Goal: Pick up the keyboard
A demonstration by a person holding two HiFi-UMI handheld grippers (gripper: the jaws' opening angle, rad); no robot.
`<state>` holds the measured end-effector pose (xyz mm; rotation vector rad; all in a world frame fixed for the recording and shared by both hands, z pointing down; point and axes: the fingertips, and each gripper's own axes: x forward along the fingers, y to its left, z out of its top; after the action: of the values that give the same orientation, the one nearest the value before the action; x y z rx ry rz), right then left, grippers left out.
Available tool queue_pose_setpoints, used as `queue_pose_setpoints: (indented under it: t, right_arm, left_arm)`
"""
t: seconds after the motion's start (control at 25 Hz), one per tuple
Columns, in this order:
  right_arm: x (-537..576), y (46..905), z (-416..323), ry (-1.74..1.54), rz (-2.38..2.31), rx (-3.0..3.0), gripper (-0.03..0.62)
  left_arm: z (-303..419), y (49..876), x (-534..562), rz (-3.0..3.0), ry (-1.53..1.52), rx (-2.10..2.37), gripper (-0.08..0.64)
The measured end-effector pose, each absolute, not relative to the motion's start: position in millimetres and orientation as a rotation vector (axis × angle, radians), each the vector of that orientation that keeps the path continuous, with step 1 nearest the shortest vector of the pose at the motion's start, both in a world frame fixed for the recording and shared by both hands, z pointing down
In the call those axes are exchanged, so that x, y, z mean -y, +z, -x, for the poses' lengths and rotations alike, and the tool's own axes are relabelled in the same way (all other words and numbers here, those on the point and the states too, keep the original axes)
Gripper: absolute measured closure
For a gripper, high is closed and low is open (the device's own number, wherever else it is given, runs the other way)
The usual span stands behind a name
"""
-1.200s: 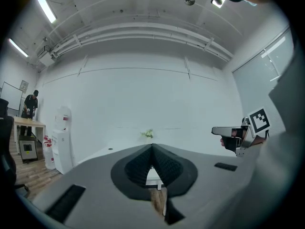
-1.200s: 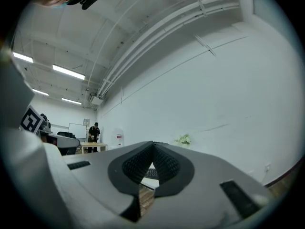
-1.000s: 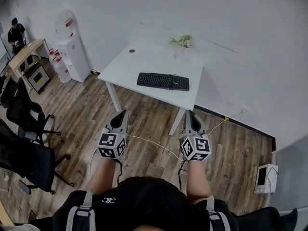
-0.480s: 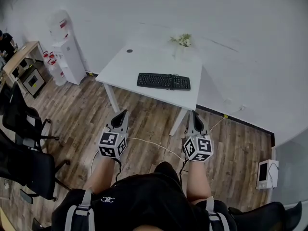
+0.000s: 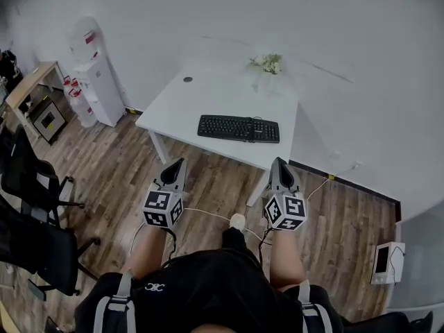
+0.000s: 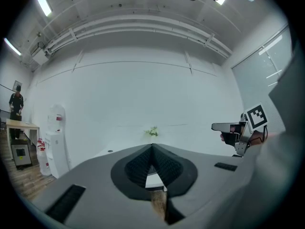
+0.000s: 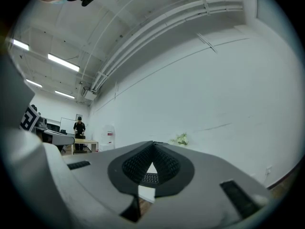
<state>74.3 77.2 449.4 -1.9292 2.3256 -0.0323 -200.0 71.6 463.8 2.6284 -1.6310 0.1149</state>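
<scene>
Black office chairs [image 5: 31,186] stand at nine o'clock in the head view, on a wood-plank floor [image 5: 118,158]. A white water dispenser [image 5: 94,82] stands at ten o'clock, against the wall. Left gripper [image 5: 179,164]: fingers closed together, nothing between them, held over the floor at seven o'clock of the keyboard and apart from it. White counter [image 5: 201,96] at twelve o'clock. The black keyboard [image 5: 238,128] lies flat on it, near its six o'clock edge, untouched. A small plant [image 5: 268,62] sits at twelve o'clock of the keyboard. Right gripper [image 5: 279,162]: fingers closed, empty, at five o'clock of the keyboard. A white device [image 5: 383,261] lies on the floor at four o'clock.
</scene>
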Motion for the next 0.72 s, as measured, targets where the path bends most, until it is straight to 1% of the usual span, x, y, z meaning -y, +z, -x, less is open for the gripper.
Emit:
queue_pose_setpoints:
  t: [0.32, 0.72]
  right_arm:
    - [20, 449, -113, -0.039, 1.946, -2.335, 0.588]
    - [155, 452, -174, -0.09, 1.94, -2.363, 0.588]
  left_arm:
    - [165, 464, 23, -2.62, 0.111, 1.632, 0.549]
    - [102, 457, 155, -2.607, 0.161, 1.648, 0.549]
